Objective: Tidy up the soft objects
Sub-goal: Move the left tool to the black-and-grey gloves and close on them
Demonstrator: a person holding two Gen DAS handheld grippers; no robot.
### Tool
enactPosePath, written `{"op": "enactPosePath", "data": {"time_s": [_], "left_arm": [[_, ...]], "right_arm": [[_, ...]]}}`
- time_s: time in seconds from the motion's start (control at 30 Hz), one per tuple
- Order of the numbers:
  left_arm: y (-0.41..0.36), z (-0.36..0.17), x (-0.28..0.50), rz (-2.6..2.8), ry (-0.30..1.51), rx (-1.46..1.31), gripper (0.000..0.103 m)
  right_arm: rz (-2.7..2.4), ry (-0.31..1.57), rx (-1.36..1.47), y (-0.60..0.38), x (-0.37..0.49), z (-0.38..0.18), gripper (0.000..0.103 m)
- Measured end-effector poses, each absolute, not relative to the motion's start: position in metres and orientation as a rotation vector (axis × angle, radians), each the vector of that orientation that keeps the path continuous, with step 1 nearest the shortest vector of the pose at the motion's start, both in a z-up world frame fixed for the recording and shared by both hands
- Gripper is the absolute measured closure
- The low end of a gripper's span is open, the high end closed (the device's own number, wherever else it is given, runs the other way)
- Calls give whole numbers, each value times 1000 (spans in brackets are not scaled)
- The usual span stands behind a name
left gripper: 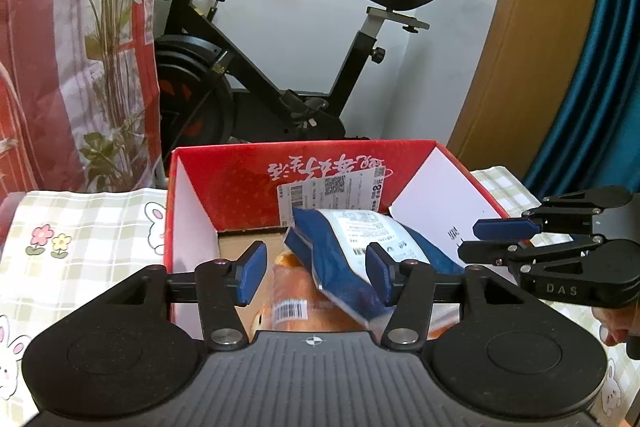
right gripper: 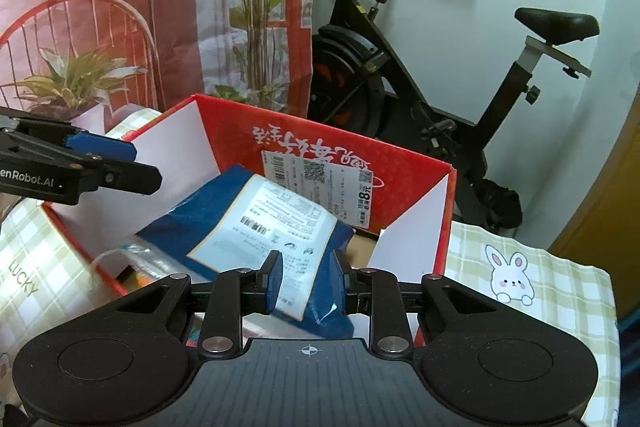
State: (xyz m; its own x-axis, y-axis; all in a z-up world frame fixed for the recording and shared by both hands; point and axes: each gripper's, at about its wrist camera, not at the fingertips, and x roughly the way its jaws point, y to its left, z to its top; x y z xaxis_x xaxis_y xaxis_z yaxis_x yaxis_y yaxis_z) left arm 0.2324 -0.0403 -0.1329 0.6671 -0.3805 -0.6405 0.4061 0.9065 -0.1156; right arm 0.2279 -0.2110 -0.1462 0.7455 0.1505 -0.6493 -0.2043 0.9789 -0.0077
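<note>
Looking along the left gripper [left gripper: 316,275], its jaws stand about half open over the red box [left gripper: 224,183], nothing pressed between them. Just past the jaws lies an orange bread packet [left gripper: 296,291] with a barcode, and the blue packet [left gripper: 340,259] leans across it, reaching the right pad. Only this view shows the bread clearly, and only here does a bit of a person's hand [left gripper: 612,323] show, under the right gripper [left gripper: 500,233], which comes in from the right above the box's wall.

From the right gripper's [right gripper: 308,277] own view, the jaws stand narrow, with the near end of the blue packet [right gripper: 248,223] and its white label between the pads; whether the pads actually press it I cannot tell. This view alone shows a clear plastic packet [right gripper: 132,255] left of the jaws, low in the box [right gripper: 400,183], and the left gripper [right gripper: 120,163] hanging over the box's left wall.

The box sits on a checked tablecloth [right gripper: 552,283] with rabbits covering the tabletop; an exercise bike [left gripper: 280,67] stands beyond both jaws.
</note>
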Motion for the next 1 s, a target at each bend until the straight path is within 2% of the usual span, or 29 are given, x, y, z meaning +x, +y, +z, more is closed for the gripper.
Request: {"op": "enactPosePath", "data": {"time_s": [0.13,0.47,0.7,0.83,1.0], "left_arm": [[-34,-127,212,-430,702,42,40],[-18,-125,143,-445,683,52,40],[-13,-147,92,-477,716,57,40],[-11,-167,76,-485,750,24,40],[-7,-182,71,-465,763,-15,40]], "right_arm": [[191,685,-64,-206,210,-139,79],[211,635,15,-191,148,-136,79],[208,650,78,-181,100,-161,78],[197,666,77,-172,72,-181,70],[143,673,17,-162,44,-203,70]]}}
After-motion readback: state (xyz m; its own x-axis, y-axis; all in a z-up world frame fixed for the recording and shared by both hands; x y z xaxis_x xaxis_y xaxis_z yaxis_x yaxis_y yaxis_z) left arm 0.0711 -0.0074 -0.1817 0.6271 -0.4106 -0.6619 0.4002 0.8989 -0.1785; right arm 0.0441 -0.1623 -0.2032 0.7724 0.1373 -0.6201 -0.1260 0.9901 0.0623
